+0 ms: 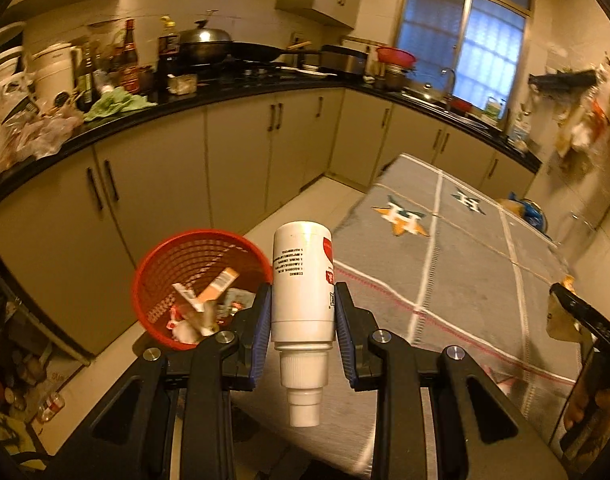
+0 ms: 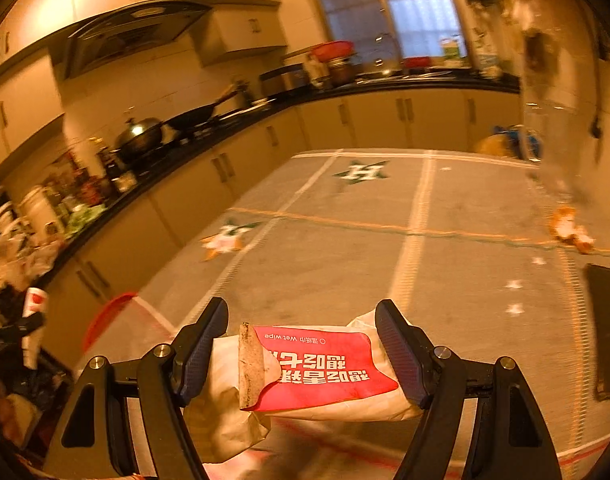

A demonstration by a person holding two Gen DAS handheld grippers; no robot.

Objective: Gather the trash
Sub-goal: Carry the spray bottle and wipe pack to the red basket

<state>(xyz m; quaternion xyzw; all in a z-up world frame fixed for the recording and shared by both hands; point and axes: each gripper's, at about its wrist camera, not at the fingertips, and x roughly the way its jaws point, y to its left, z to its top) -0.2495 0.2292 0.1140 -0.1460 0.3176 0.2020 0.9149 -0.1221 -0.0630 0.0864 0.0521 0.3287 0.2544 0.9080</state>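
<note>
Left wrist: grey star-patterned tablecloth fronts a cluttered black countertop.

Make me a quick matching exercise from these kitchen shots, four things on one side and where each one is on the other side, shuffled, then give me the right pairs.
Things:
1. white bottle
2. red wet-wipe packet
3. red basket
4. wok

Places:
A. on the floor beside the table, already holding trash
B. on the stove at the back counter
C. clamped cap-down between the left gripper's pads
D. between the right gripper's fingers, on a crumpled paper bag

Pairs: 1-C, 2-D, 3-A, 4-B
</note>
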